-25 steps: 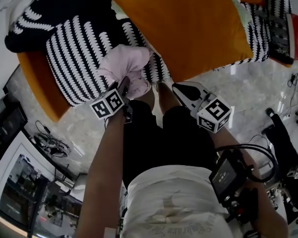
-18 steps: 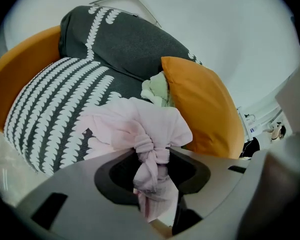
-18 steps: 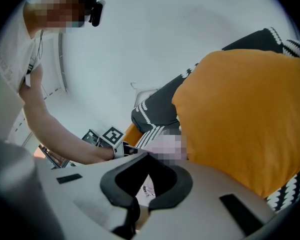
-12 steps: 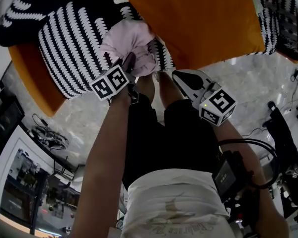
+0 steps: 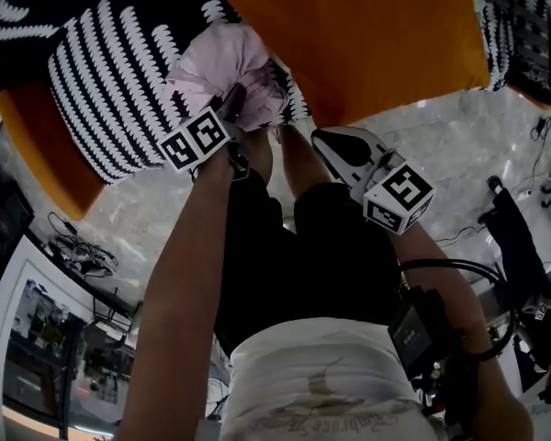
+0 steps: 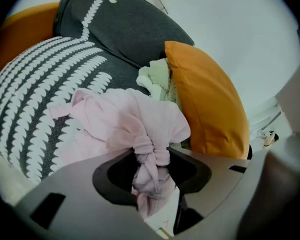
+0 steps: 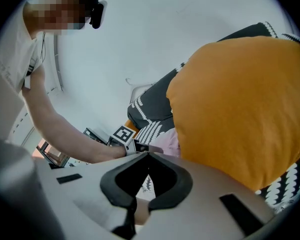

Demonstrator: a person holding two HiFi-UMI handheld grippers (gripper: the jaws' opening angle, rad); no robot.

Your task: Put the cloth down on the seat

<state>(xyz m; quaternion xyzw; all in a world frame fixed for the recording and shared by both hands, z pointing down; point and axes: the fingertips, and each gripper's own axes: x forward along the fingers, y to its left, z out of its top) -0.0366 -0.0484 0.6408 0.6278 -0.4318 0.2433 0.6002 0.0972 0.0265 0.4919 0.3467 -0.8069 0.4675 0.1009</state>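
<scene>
The left claw (image 5: pixel 236 110) has its jaws set on the pale pink, knotted fabric cloth (image 5: pixel 225 67). The jaws have just been opening, yet their tips touch the cloth's knot (image 6: pixel 151 151) on either side and pinch it, with dark gaps showing in the pocket behind the tips. A short tail of the cloth hangs back between the jaws toward the claw's body. The crumpled bulk spreads out just ahead of the tips, resting on the rounded black cushion with white leaf-like stripes (image 6: pixel 35 99). Ahead and to the right of this claw stands the plain orange fabric cushion (image 6: pixel 210 104). A light green crumpled cloth (image 6: pixel 157 79) is tucked between the orange cushion and the striped one, just beyond the pink cloth. In the head view, the orange seat edge (image 5: pixel 37 145) shows below the striped cushion, off to the left claw's left, above the grey marbled floor (image 5: pixel 441 154). The right claw (image 5: pixel 320 138) hovers apart from the cloth, off to the left claw's right, near the orange cushion's lower edge. Its jaws are pressed together at the tips with nothing between them. From its own view the orange cushion (image 7: pixel 240 109) fills the space ahead and to its right. A strip of the pink cloth (image 7: pixel 167 144) and the left claw's square-marker cube (image 7: pixel 122 133) lie just beyond its tips.
</scene>
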